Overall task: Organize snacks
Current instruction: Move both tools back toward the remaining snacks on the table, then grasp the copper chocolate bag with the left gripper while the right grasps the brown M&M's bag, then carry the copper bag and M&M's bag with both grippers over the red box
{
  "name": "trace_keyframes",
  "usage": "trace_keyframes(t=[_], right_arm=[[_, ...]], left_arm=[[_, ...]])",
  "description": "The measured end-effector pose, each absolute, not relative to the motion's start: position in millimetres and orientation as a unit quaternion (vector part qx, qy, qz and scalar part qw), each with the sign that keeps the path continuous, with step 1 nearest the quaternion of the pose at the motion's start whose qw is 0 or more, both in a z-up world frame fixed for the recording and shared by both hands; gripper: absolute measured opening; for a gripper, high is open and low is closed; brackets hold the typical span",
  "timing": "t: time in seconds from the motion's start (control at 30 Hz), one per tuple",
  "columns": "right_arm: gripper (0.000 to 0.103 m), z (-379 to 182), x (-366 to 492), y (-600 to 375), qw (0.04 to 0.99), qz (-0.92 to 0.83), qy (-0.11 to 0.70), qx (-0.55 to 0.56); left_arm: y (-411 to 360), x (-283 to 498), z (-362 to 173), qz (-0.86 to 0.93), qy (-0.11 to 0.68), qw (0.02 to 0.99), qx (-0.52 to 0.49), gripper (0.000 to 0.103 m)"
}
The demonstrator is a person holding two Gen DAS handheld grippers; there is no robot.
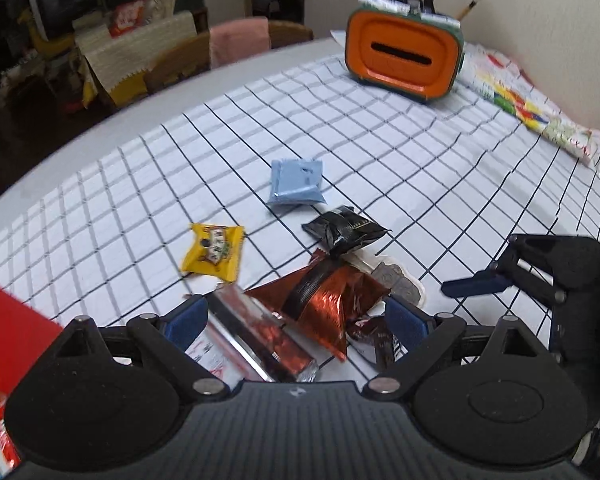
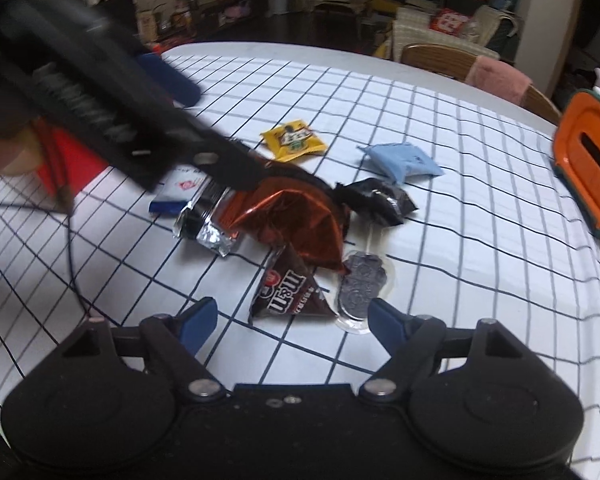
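Observation:
Several snack packets lie in a loose pile on the checked tablecloth (image 1: 380, 132). A shiny red foil packet (image 1: 324, 296) (image 2: 300, 220) sits in the middle. Beside it are a silver-ended chocolate bar (image 1: 260, 332) (image 2: 212, 220), a brown M&M's packet (image 2: 288, 292) (image 1: 374, 338), a black packet (image 1: 344, 228) (image 2: 380, 200), a yellow packet (image 1: 214, 250) (image 2: 294, 140), a light blue packet (image 1: 296, 182) (image 2: 402, 160) and a clear-wrapped grey cookie (image 2: 360, 284) (image 1: 396, 280). My left gripper (image 1: 296, 316) is open, its fingers around the bar and red packet. My right gripper (image 2: 292, 316) is open, just before the M&M's packet.
An orange and green tissue box (image 1: 406, 56) (image 2: 588, 168) stands at the table's far side. A red box (image 1: 16, 332) (image 2: 68, 160) sits by the left gripper. A colourful folded cloth (image 1: 528, 104) lies at the right edge. Chairs (image 1: 172, 60) stand behind the table.

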State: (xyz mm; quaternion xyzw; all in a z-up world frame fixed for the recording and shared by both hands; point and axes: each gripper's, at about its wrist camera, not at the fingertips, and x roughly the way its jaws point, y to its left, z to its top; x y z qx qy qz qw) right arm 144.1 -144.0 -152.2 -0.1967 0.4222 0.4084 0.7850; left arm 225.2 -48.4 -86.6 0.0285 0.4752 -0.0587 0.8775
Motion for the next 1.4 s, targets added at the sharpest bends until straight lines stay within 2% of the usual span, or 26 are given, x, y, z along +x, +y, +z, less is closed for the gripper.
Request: trace_keyframes(t=[0.43,0.53,0.67,0.77,0.83,0.93,1.03,1.17,1.4], right_arm=[[0.074,-167,158,-125,0.769,0.442,0.415,-0.203],[0.069,-170,161,-124,0.769,0.441,0.418,-0.199],[0.058,-173,166,-125,0.769,0.436,0.428,-0.187],[0.052,-175,164,-124,0.768,0.433,0.430,-0.194],[0.048,-177,165,-123,0.770,0.430,0.429,-0.198],[0.045,-177,165,-123,0.771,0.427,0.430,-0.193],[0.042,-177,165,-123,0.775,0.423,0.431,-0.188],[0.037,-174,165,-126,0.781,0.415,0.434,-0.172],[0.035,-169,161,-139,0.793,0.395,0.444,-0.133]], left_arm=[[-60,284,-132,-0.093,0.553,0.827,0.049,0.096],[-58,292,-141,-0.089,0.569,0.816,0.039,0.096],[-55,295,-146,-0.088,0.575,0.813,0.023,0.095],[-57,294,-146,-0.090,0.575,0.813,0.027,0.086],[-58,294,-146,-0.092,0.578,0.811,0.026,0.064],[-60,292,-148,-0.091,0.582,0.808,0.028,0.053],[-59,289,-146,-0.088,0.577,0.812,0.018,0.047],[-54,284,-142,-0.073,0.568,0.820,0.001,0.045],[-41,267,-132,-0.051,0.550,0.832,-0.039,0.044]])
